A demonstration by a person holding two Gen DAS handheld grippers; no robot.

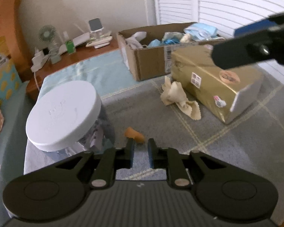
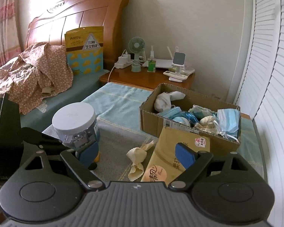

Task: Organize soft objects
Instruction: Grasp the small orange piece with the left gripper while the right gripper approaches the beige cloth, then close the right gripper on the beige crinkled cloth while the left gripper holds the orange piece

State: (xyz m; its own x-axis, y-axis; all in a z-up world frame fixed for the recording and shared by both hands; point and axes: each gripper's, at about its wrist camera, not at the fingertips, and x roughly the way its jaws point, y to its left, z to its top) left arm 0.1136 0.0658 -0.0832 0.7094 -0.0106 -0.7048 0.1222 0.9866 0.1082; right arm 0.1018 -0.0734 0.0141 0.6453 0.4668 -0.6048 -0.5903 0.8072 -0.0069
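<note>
A crumpled cream cloth (image 1: 179, 98) lies on the grey checked bedcover beside a gold tissue pack (image 1: 215, 81); it also shows in the right wrist view (image 2: 137, 158). A small orange soft piece (image 1: 134, 135) lies just ahead of my left gripper (image 1: 141, 145), which is open a little and empty. My right gripper (image 2: 137, 155) is wide open and empty above the cream cloth and the gold pack (image 2: 178, 157); one of its fingers (image 1: 242, 53) shows in the left wrist view. A cardboard box (image 2: 149, 117) holds socks, face masks and other soft things.
A clear jar with a white lid (image 1: 64, 113) stands at the left, also in the right wrist view (image 2: 75, 119). A wooden nightstand (image 2: 147, 79) with a fan and chargers is behind. A floral garment (image 2: 32, 70) lies on the bed. White louvred doors (image 2: 270, 75) are on the right.
</note>
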